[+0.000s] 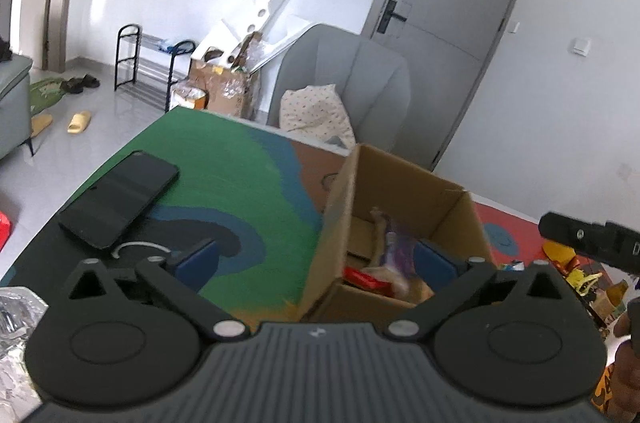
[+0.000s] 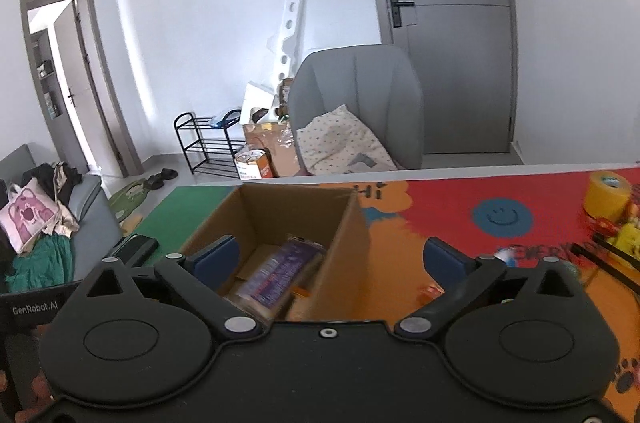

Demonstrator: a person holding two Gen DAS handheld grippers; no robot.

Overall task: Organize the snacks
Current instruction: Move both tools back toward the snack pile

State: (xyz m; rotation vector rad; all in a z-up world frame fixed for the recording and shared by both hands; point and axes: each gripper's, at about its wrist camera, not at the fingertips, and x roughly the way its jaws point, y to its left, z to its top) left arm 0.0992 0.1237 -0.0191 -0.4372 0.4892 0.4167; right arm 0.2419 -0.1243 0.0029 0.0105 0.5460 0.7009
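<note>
Both grippers hang wide and empty above the table [image 2: 440, 207]: the left gripper [image 1: 316, 263] and right gripper [image 2: 332, 259] frame the open cardboard box [image 2: 352, 223], where a purple snack pack [image 2: 276, 275] lies; remaining snacks [image 2: 624, 239] likely wait rightward.

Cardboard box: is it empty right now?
No. The cardboard box already holds a purple snack pack, and the left wrist view shows a red pack inside too.
</note>
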